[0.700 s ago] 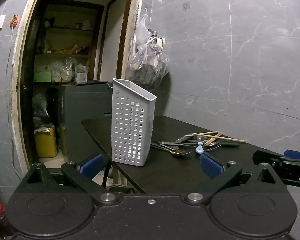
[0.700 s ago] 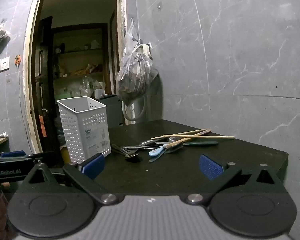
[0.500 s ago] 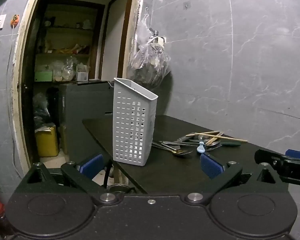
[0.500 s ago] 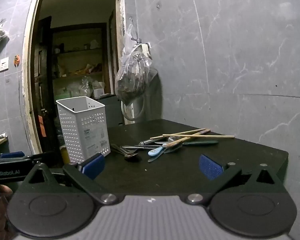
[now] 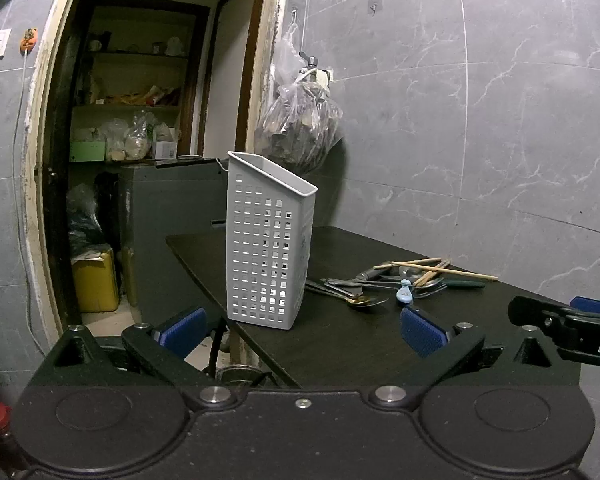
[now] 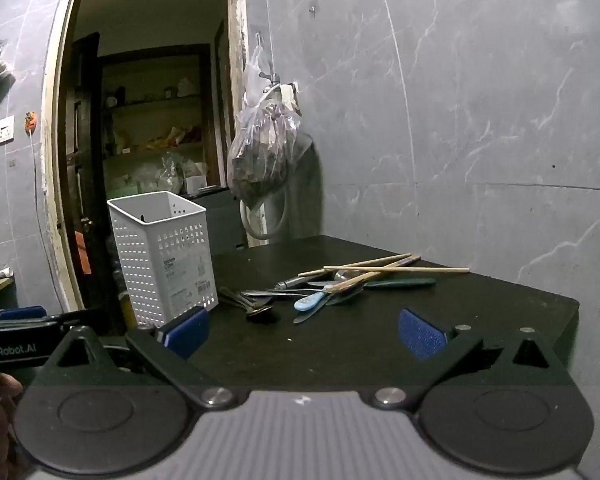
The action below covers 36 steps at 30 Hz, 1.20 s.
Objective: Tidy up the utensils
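A white perforated utensil holder [image 5: 268, 240] [image 6: 164, 256] stands upright near the left edge of a black table [image 5: 340, 344] [image 6: 480, 304]. To its right lies a loose pile of utensils [image 5: 400, 284] [image 6: 332, 286]: metal spoons, wooden chopsticks, a blue-handled piece and a green-handled one. My left gripper [image 5: 302, 330] is open in front of the holder, short of the table, with nothing between its fingers. My right gripper [image 6: 304, 334] is open too, empty, facing the pile from the table's near edge. Each gripper shows at the other view's side.
A grey marble wall runs behind the table, and a full plastic bag [image 5: 300, 124] [image 6: 266, 152] hangs from a hook above the far corner. Left of the table an open doorway shows shelves [image 5: 132, 104], a grey cabinet and a yellow canister [image 5: 96, 280].
Both views have shifted slightly; the holder and utensils sit a little further left in the right wrist view. Both grippers stay wide open and nothing on the table has moved.
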### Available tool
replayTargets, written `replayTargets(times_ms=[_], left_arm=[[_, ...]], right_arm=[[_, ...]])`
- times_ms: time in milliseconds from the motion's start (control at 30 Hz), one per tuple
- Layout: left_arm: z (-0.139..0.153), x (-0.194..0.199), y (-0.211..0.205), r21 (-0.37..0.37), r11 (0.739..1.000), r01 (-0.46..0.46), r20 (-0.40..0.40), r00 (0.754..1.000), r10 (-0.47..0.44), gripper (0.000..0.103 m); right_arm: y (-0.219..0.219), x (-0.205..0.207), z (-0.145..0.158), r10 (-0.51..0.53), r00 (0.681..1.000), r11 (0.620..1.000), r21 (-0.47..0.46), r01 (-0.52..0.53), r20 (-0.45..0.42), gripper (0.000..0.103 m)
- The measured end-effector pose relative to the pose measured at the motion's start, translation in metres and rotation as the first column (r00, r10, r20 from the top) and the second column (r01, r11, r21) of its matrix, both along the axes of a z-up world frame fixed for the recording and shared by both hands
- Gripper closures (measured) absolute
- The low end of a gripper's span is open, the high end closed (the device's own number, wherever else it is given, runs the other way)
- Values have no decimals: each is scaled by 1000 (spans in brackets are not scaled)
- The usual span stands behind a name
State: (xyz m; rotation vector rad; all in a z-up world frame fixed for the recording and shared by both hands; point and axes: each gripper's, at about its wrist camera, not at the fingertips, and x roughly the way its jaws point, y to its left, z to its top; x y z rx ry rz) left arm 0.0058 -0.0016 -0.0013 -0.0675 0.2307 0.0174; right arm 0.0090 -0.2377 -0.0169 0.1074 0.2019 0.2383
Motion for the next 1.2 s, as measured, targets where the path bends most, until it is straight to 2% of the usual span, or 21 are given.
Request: replayTargets(times_ms=[1200], left_arm=[[-4,7,2,0,1000,-3,-20,1000,3,1]], right_arm=[[0,2,-4,1,1000,1000,4,-1,-25,0]])
